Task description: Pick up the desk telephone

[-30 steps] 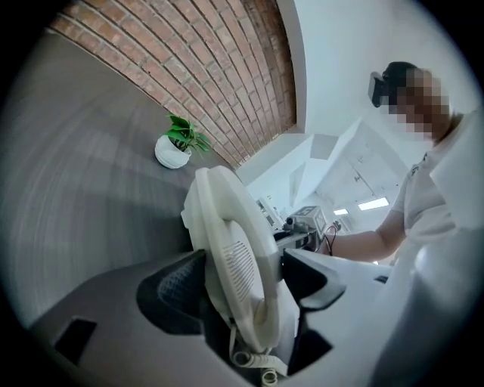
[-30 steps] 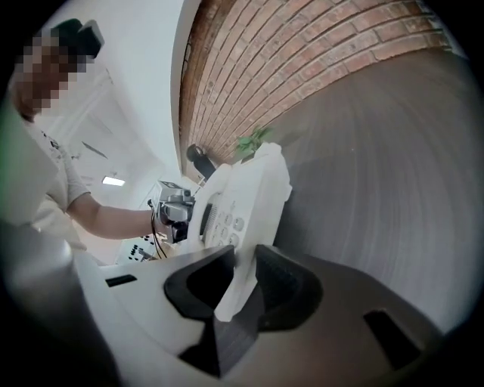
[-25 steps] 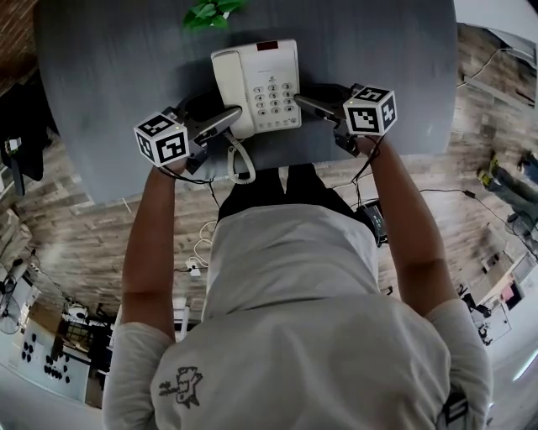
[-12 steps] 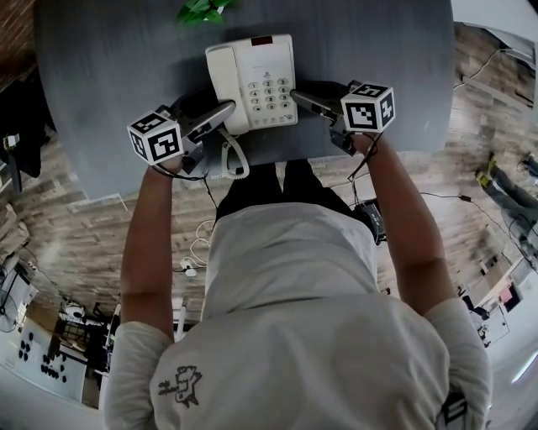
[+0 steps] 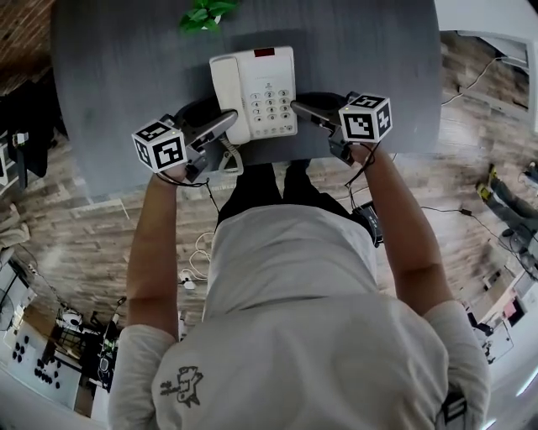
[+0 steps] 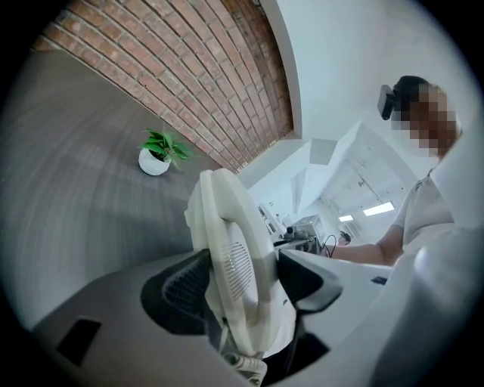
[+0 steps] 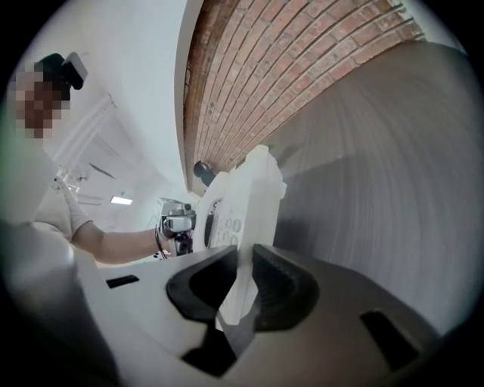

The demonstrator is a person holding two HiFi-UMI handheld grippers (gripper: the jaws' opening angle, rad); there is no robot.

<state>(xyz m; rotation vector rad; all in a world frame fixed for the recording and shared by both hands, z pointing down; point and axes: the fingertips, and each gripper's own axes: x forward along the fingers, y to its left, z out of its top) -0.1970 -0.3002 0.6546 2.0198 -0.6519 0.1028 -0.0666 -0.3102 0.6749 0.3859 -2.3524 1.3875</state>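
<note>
Now, arms forward, left gripper, right gripper, just closed on desk telephone

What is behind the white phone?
A little green plant in a white pot stands behind the phone, a bit to the left, not touching it, on the grey table. From above, its leaves cover the pot. The table right under the phone is hidden.

Both arms held forward, elbows bent. Left gripper and right gripper angled slightly down, jaws just closed, clamped on desk telephone edges.
</note>
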